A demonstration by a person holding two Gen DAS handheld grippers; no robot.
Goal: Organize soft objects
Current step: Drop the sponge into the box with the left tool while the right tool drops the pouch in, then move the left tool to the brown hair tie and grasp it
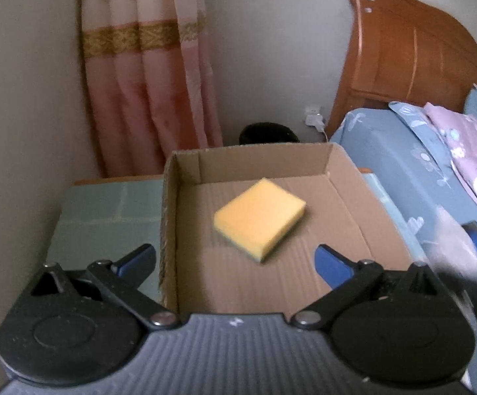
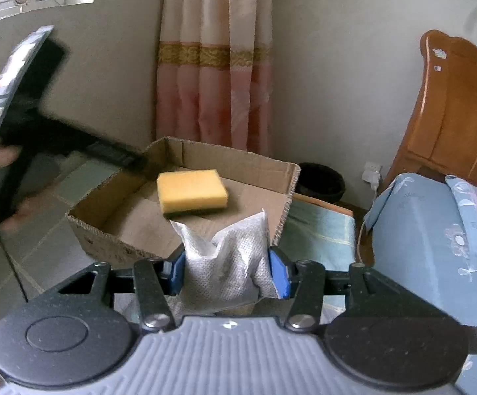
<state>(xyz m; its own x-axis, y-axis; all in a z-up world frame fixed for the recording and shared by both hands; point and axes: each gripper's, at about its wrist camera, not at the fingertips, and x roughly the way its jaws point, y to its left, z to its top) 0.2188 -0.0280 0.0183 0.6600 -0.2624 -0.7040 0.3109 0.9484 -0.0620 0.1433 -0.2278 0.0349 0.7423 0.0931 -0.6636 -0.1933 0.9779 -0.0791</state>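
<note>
A yellow sponge (image 1: 260,219) with a dark green underside lies flat in an open cardboard box (image 1: 265,159). My left gripper (image 1: 237,260) is open and empty, above the box's near left part, short of the sponge. In the right wrist view the sponge (image 2: 190,194) lies in the box (image 2: 235,161). My right gripper (image 2: 227,271) is shut on a white fabric pouch (image 2: 227,256) at the box's near right corner. The left gripper (image 2: 17,108) appears blurred at the left.
The box stands on a green-tiled surface (image 1: 106,210). A bed with blue floral bedding (image 1: 403,151) and a wooden headboard (image 1: 413,52) is on the right. A pink curtain (image 1: 149,82) hangs behind. A dark bin (image 1: 268,133) and a wall socket (image 1: 314,117) are beyond the box.
</note>
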